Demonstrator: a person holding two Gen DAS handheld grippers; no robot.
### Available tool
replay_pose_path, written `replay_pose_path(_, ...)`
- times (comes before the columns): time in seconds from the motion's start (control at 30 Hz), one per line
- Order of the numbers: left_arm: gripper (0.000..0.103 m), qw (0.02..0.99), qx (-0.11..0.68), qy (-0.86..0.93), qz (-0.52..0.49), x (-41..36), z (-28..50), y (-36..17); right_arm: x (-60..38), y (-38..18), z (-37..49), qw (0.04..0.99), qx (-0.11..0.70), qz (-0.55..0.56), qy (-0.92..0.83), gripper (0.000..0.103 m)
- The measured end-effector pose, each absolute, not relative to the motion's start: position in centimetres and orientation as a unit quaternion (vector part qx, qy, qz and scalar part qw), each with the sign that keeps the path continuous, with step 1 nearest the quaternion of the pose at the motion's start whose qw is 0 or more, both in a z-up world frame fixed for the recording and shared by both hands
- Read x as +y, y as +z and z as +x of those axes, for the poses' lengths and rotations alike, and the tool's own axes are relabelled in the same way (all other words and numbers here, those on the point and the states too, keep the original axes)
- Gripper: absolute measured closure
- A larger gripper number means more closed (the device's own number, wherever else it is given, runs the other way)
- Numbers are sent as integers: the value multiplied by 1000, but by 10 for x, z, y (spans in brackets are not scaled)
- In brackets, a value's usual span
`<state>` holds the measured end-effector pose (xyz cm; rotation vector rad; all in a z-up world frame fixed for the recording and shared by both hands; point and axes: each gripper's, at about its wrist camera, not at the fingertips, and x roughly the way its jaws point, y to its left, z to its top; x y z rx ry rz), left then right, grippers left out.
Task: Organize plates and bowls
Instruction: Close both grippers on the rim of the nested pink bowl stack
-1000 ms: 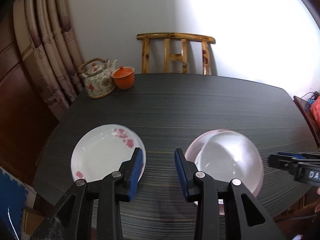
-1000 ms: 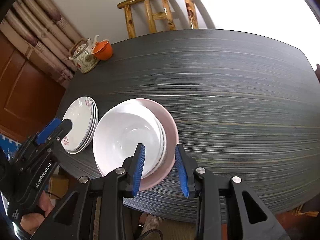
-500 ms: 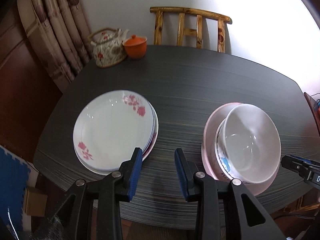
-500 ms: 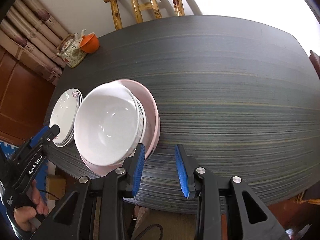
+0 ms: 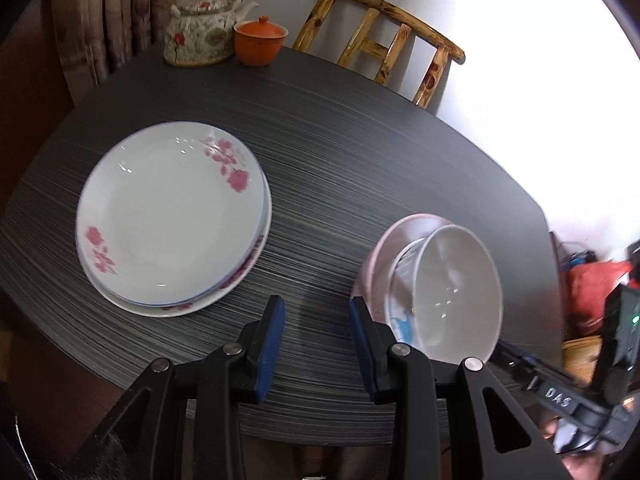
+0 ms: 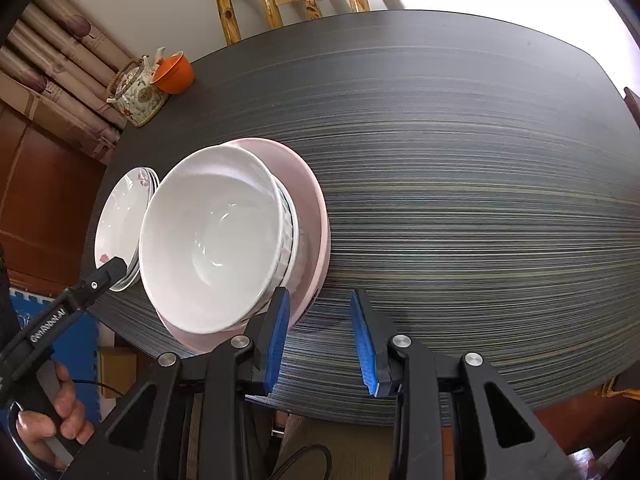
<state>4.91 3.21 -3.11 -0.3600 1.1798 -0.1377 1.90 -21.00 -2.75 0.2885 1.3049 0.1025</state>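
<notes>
A stack of white plates with pink flowers [image 5: 168, 212] lies on the dark table [image 5: 344, 152], at the left. To its right a white bowl [image 5: 456, 292] sits nested in other bowls on a pink plate [image 5: 384, 248]. My left gripper [image 5: 316, 312] hovers open over the bare table between the two stacks, holding nothing. In the right wrist view the white bowl [image 6: 212, 236] tops the pink plate [image 6: 316, 216], with the flowered plates [image 6: 120, 216] behind it. My right gripper [image 6: 320, 308] is open and empty, its left pad just beside the pink plate's near rim.
A flowered teapot [image 5: 200, 28] and an orange lidded cup [image 5: 260, 40] stand at the far left corner. A wooden chair [image 5: 384, 40] is behind the table. A person's hand [image 6: 52, 416] grips the left tool's handle. The table's near edge runs under both grippers.
Both grippers have sunk toward the table. The left one has rolled and tipped downward, so the plates and bowls now show from above. The jaws have kept their width.
</notes>
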Motion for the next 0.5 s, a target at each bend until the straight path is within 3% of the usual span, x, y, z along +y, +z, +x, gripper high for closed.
replay_pose_path(0.4,69,817,553,-50,-157,20,62,-40,-227,-33,28,779,606,153,48,73)
replay_pose_path(0.5,69,821,551,-44,-139,16,62,-42,-231,-37,29,778,607,158,44,68)
